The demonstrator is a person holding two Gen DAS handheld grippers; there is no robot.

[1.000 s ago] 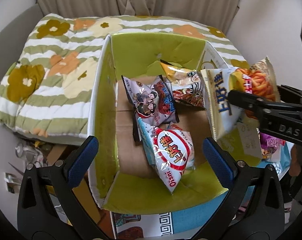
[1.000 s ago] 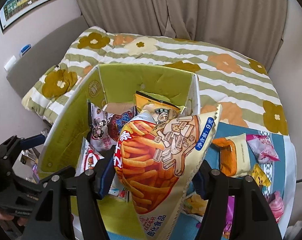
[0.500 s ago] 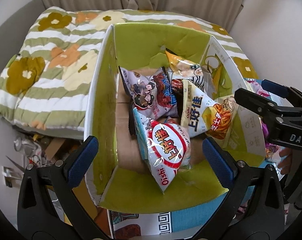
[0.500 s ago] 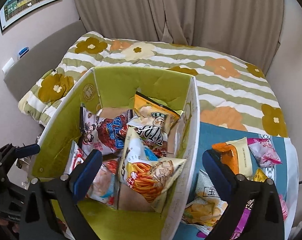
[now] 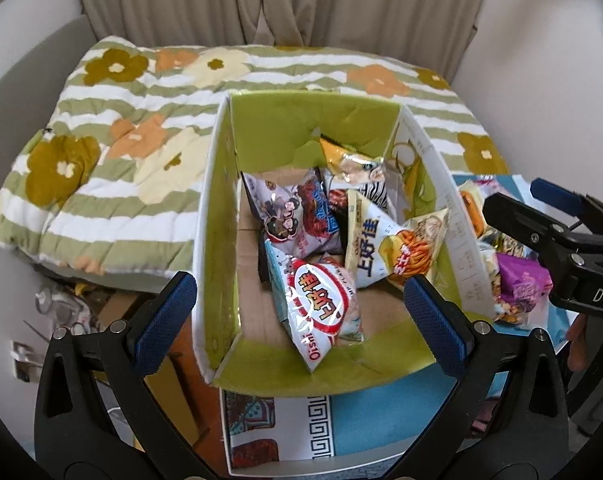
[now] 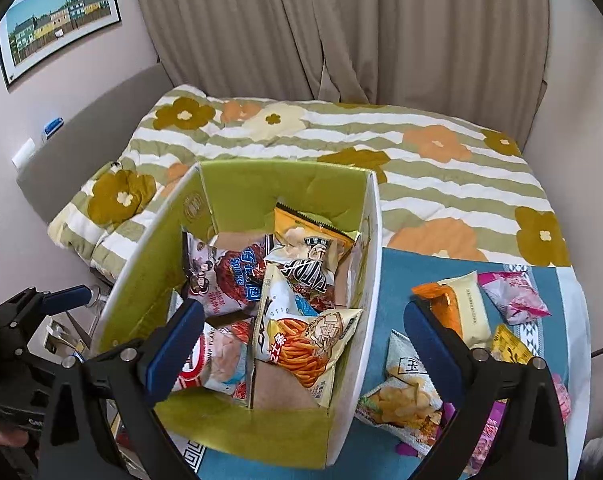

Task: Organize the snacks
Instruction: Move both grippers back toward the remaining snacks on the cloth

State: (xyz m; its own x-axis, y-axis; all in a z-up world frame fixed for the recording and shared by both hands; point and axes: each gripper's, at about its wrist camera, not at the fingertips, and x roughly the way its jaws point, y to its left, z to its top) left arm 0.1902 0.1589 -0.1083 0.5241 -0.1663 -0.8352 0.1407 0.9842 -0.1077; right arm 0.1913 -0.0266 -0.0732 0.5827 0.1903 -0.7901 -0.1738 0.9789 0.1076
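Observation:
A green-lined cardboard box [image 5: 217, 216] [image 6: 237, 184] holds several snack bags. The yellow-and-white fries-stick bag [image 5: 397, 244] [image 6: 305, 344] lies in its right side. A red-and-white Oishi bag [image 5: 321, 304] [image 6: 213, 360], a purple cartoon bag [image 5: 293, 212] [image 6: 225, 276] and an orange bag [image 5: 353, 160] [image 6: 309, 232] lie around it. My left gripper [image 5: 301, 320] is open and empty above the box's near edge. My right gripper [image 6: 301, 348] is open and empty above the box's right side; it also shows at the right of the left wrist view [image 5: 549, 216].
Loose snack bags lie on the blue tablecloth [image 6: 397, 276] right of the box: an orange-and-cream pack [image 6: 457, 312], a pink bag [image 6: 509, 296], a chips bag [image 6: 405, 396], a purple bag [image 5: 521, 284]. A floral striped quilt [image 5: 133, 152] [image 6: 421, 160] lies behind the box.
My right gripper opened and let go of the fries-stick bag, which dropped into the box's right side. The right gripper then drew back to the right. The left gripper stayed open.

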